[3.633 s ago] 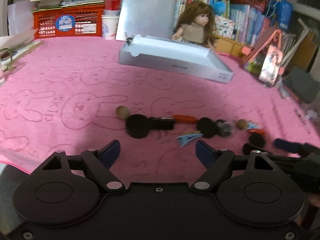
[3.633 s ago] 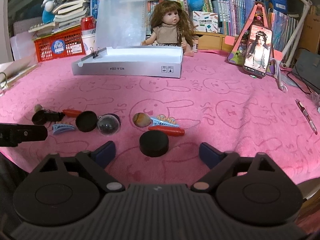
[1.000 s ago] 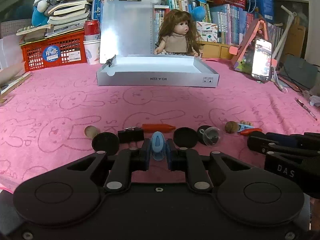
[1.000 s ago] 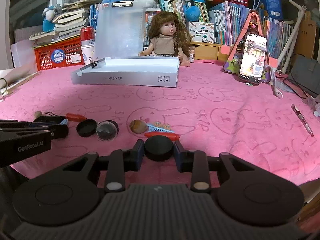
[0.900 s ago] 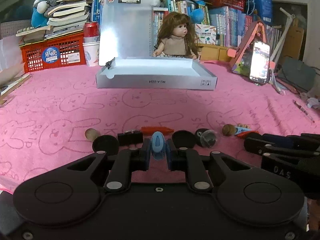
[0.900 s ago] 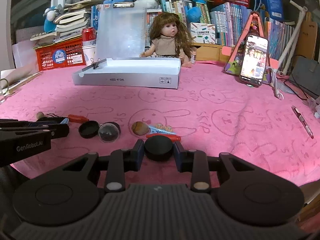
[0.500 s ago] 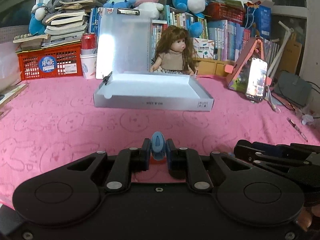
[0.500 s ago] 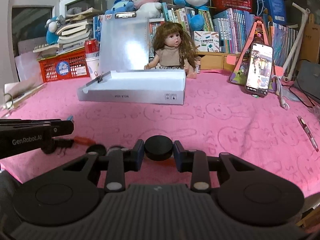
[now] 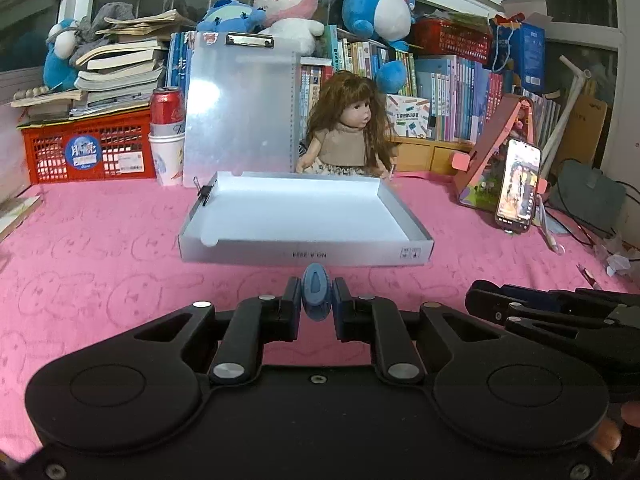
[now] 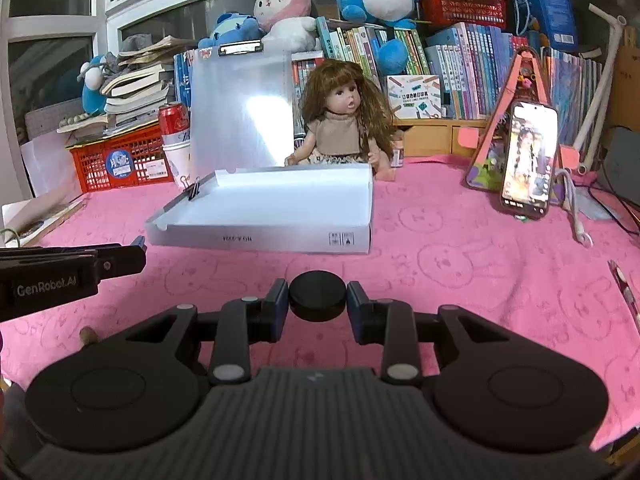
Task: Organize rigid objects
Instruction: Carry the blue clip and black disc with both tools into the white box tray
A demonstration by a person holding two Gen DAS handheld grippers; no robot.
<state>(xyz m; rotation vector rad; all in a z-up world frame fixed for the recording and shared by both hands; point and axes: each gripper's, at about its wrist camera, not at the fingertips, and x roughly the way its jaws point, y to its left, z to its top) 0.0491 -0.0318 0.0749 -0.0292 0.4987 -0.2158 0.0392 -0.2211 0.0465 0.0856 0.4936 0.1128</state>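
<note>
My left gripper [image 9: 316,300] is shut on a small blue hair clip [image 9: 316,291], held above the pink cloth just short of the white shallow box [image 9: 304,216]. My right gripper [image 10: 317,300] is shut on a round black lid [image 10: 317,295], also held up in front of the white box [image 10: 272,212]. The box stands open and shows nothing inside. The right gripper shows at the right of the left wrist view [image 9: 560,316]; the left gripper shows at the left of the right wrist view [image 10: 68,272]. The other small items on the cloth are hidden below the grippers.
A doll [image 9: 352,132] sits behind the box, beside a clear clipboard [image 9: 240,108]. A red basket [image 9: 88,148], a cup with a can [image 9: 166,148], books and plush toys line the back. A phone on a pink stand [image 9: 518,184] stands right. A pen [image 10: 620,280] lies far right.
Both grippers closed on their objects, lifted them off the cloth and moved forward toward the white box, which now looks larger and nearer.
</note>
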